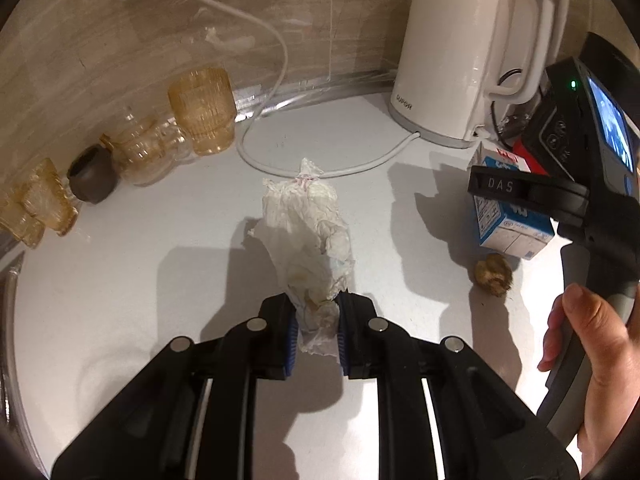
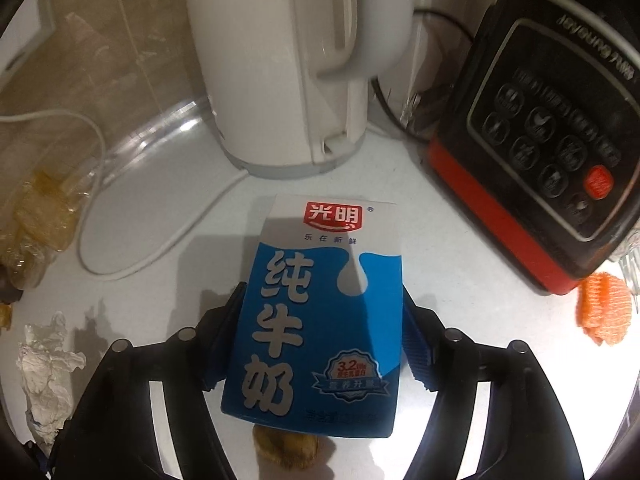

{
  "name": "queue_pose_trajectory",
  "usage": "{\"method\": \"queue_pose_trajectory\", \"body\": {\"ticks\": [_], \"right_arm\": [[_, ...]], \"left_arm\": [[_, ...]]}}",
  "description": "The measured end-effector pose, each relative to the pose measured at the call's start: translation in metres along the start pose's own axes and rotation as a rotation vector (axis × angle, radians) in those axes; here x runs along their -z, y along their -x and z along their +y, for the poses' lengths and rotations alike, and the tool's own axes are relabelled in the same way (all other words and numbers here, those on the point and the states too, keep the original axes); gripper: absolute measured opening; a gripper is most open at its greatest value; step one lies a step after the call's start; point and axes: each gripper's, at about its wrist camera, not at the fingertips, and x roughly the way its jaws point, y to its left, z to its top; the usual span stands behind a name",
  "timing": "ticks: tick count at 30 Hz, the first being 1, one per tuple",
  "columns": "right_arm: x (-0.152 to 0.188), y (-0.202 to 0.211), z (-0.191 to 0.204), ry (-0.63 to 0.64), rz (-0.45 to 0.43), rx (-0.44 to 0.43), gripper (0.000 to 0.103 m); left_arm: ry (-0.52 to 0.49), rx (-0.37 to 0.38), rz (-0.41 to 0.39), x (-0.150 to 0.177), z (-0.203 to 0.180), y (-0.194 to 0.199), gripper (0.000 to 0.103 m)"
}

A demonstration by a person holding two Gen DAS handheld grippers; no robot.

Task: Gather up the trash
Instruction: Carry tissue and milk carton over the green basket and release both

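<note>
My left gripper is shut on the near end of a crumpled white tissue that stretches away over the white counter; the tissue also shows in the right wrist view. My right gripper is shut on a blue and white milk carton, its blue pads pressed on the carton's two sides. In the left wrist view the carton sits at the right in the other gripper's fingers. A brown nut shell lies on the counter by the carton; it peeks out under the carton.
A white kettle and its cord stand behind. Amber glasses and a dark cup line the left wall. A black and red appliance and an orange net are at right.
</note>
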Motion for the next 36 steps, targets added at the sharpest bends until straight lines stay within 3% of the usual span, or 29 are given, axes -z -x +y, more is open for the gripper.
{"method": "queue_pose_trajectory", "body": {"ticks": [4,11,18,26,36], "right_arm": [[0.012,0.039,-0.002,0.033,-0.054,-0.014,0.069],[0.076,0.123,-0.012,0.046,-0.112,-0.056,0.069],[0.175,0.206,-0.030,0.024,-0.112,-0.074,0.070],[0.297,0.281,-0.045,-0.018,-0.059,-0.038,0.070],[0.420,0.312,-0.041,-0.083,0.032,0.014,0.070]], "left_arm": [[-0.027,0.007,-0.022,0.007,-0.004,0.026,0.016],[-0.064,0.058,-0.018,0.042,0.003,0.078,0.016],[-0.173,0.164,0.017,0.108,0.010,0.131,0.016],[-0.327,0.272,0.056,0.193,0.027,0.182,0.016],[-0.461,0.371,0.146,0.297,0.034,0.207,0.016]]}}
